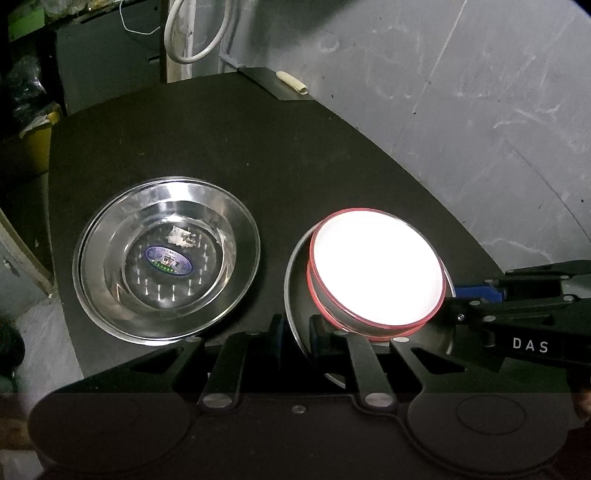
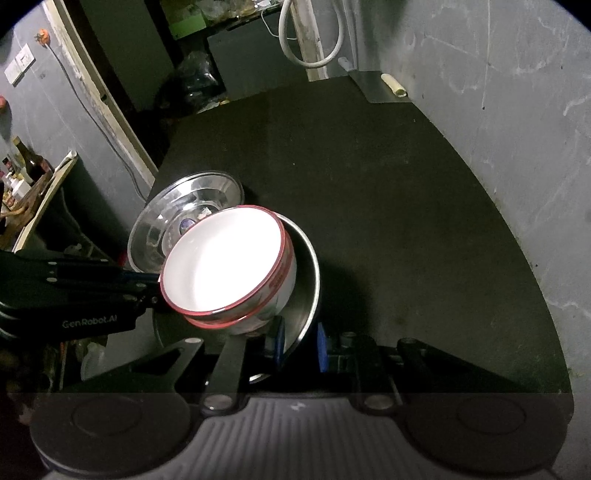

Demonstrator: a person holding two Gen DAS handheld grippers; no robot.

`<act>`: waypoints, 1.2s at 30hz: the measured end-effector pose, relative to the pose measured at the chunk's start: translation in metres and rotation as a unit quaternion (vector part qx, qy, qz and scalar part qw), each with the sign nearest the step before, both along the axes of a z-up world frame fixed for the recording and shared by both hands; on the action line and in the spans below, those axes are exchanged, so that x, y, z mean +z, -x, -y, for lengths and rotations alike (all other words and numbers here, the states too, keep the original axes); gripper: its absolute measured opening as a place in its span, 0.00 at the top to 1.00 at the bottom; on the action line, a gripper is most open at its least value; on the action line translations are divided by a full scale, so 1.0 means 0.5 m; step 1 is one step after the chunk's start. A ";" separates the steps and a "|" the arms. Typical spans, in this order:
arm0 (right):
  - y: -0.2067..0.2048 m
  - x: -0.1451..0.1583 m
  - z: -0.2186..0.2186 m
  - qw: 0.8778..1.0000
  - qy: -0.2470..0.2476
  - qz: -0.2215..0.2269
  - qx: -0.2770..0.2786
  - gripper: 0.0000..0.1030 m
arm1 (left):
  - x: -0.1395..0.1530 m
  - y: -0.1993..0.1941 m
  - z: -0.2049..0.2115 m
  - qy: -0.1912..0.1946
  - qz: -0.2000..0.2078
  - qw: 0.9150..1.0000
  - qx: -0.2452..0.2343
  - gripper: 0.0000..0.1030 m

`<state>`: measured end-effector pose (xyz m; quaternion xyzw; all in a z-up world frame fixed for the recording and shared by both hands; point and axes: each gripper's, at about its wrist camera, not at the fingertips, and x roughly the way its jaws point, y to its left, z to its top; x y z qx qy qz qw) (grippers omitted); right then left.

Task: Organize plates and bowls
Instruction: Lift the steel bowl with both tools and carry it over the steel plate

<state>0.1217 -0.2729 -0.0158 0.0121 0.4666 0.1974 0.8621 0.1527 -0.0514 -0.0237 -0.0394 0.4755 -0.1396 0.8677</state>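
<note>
**Both claws on one steel plate**

Left claw (image 1: pixel 295 334) clenched on near rim of steel plate (image 1: pixel 295 280). Right claw (image 2: pixel 300 341) clenched on same plate's rim, opposite side. Two white bowls (image 1: pixel 376 273) with red rims, nested, sitting in plate, tilted in right wrist view. Just beside, on dark table (image 1: pixel 258 147): stacked steel dishes (image 1: pixel 166 258), sticker in centre. Beyond table, grey wall (image 1: pixel 461 92), looped white hose (image 1: pixel 199 33).

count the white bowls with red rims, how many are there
2: both nested in one stack, the upper bowl sitting inside the lower bowl, on the steel plate held by both grippers. More could be hidden inside the stack.
</note>
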 end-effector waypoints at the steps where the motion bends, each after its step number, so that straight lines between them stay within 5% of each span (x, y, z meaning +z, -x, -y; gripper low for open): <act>1: 0.000 0.001 0.000 1.000 0.000 0.001 0.000 0.80 | 0.001 0.001 0.000 0.000 0.001 1.000 0.001 0.87; 36: -0.031 0.045 -0.086 0.998 0.006 0.019 0.064 0.79 | 0.052 0.024 -0.082 0.019 0.045 0.996 0.076 0.89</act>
